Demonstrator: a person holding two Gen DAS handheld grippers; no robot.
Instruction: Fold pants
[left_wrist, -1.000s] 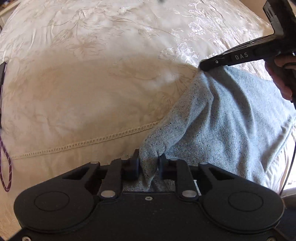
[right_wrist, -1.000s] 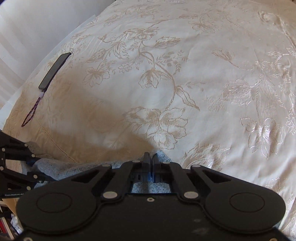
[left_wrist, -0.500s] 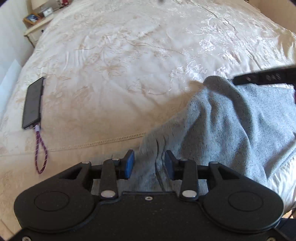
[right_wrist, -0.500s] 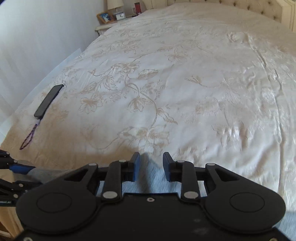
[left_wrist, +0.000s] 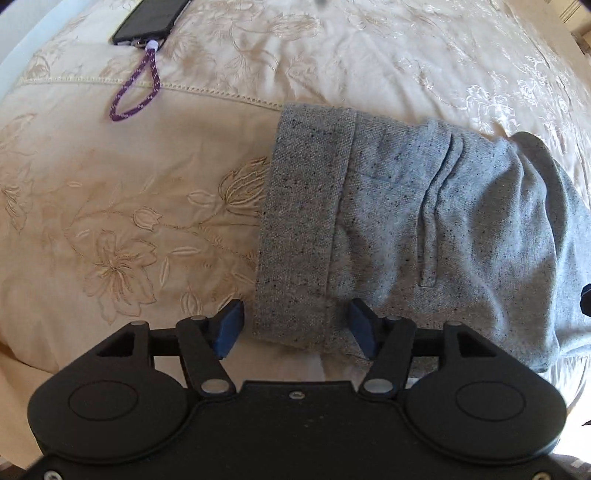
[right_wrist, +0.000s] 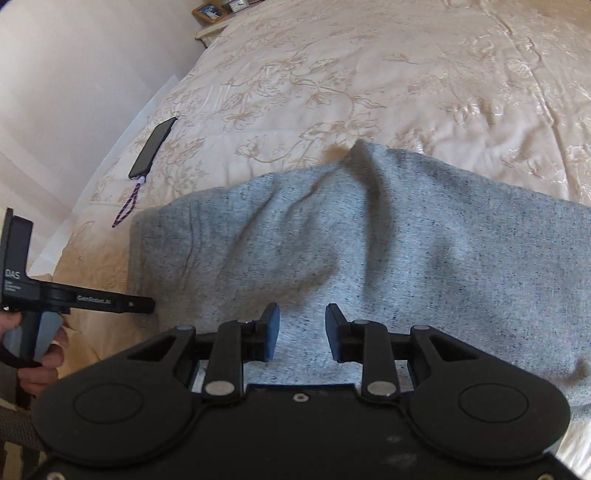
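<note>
The grey speckled pants (left_wrist: 424, 221) lie in a bunched heap on the cream embroidered bedspread (left_wrist: 129, 206). The waistband (left_wrist: 306, 221) faces left in the left wrist view. My left gripper (left_wrist: 295, 326) is open, its blue pads either side of the waistband's near end, holding nothing. In the right wrist view the pants (right_wrist: 369, 251) spread wide with a raised fold in the middle. My right gripper (right_wrist: 302, 330) is open just above the near part of the cloth, empty. The left gripper (right_wrist: 142, 304) shows at the left edge there, beside the pants.
A dark phone (left_wrist: 147, 20) with a purple wrist loop (left_wrist: 136, 92) lies on the bedspread to the far left; it also shows in the right wrist view (right_wrist: 153, 147). A nightstand with frames (right_wrist: 218, 11) stands beyond the bed. The bed edge runs along the left.
Both grippers opened and let go of the pants, which dropped onto the bed. Both grippers pulled back and now look down on the heap.
</note>
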